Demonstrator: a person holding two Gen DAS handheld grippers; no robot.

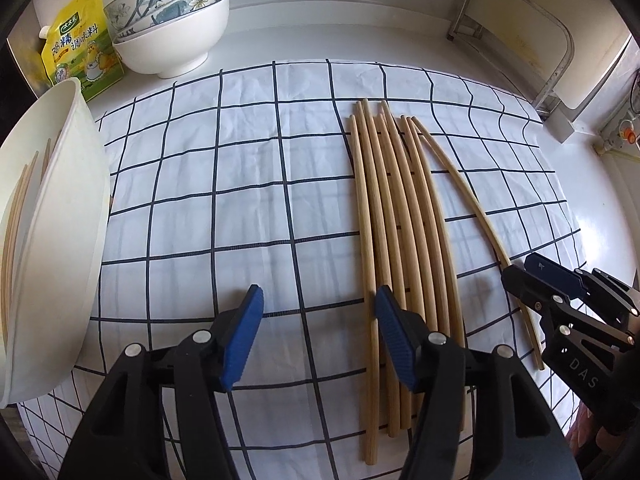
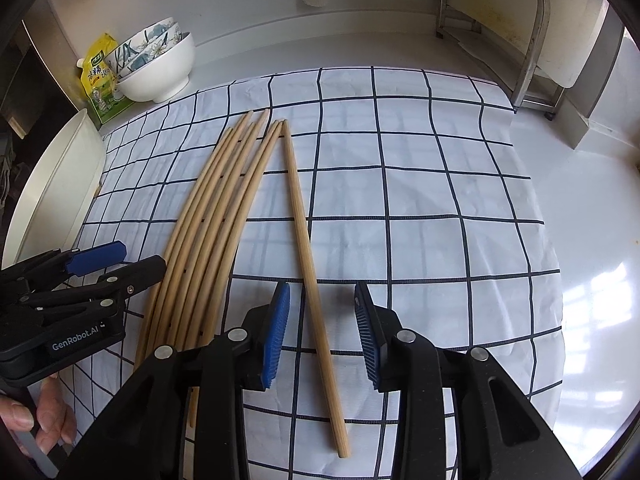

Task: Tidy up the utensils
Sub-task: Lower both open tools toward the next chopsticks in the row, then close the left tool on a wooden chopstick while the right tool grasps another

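Several wooden chopsticks (image 1: 394,216) lie side by side on a checked cloth (image 1: 224,184); they also show in the right wrist view (image 2: 216,208). One chopstick (image 2: 306,236) lies apart to their right, seen too in the left wrist view (image 1: 476,204). My right gripper (image 2: 322,320) is open, its jaws on either side of that single chopstick, just above it. My left gripper (image 1: 318,320) is open and empty, just left of the bundle, its right finger over the bundle's near end. A white container (image 1: 52,240) at the left holds some chopsticks (image 1: 18,216).
Stacked bowls (image 1: 176,24) and a yellow seasoning pouch (image 1: 82,44) stand at the back left. A metal rack (image 2: 516,20) stands at the back right. The cloth (image 2: 420,200) lies on a white counter (image 2: 592,240).
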